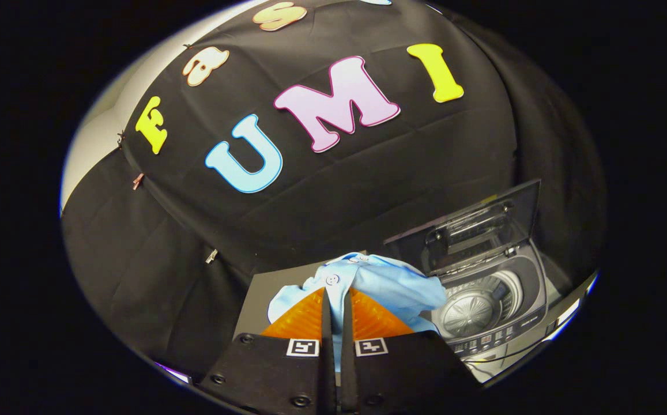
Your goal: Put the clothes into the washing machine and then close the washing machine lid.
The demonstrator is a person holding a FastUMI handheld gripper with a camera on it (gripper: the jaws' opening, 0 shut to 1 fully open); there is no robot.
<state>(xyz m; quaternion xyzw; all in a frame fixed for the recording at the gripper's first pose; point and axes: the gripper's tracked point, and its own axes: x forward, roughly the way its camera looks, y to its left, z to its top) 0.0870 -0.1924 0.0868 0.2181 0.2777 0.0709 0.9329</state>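
A light blue shirt point(391, 282) is pinched between the two fingers of the hand-held gripper point(336, 300), which are pressed nearly together with a narrow strip of cloth running down the slit between them. The garment bunches above and around the fingertips, its buttoned placket lying roughly along the fingers' line, one white button point(331, 279) just above the tips and the collar end pointing away toward the booth wall point(321, 190). Most of the loose fabric spills to the right, toward the washing machine point(500, 311), and its edge overlaps the near-left rim of the machine. The machine stands just right of the fingers, its lid point(471, 230) raised and tilted back, the drum point(474, 308) open below with a ribbed metal floor in sight. A row of buttons runs along its front panel point(500, 337). Under the shirt a dark counter point(270, 288) shows on the left. The fingers hide the shirt's lower part, so its full length cannot be made out.
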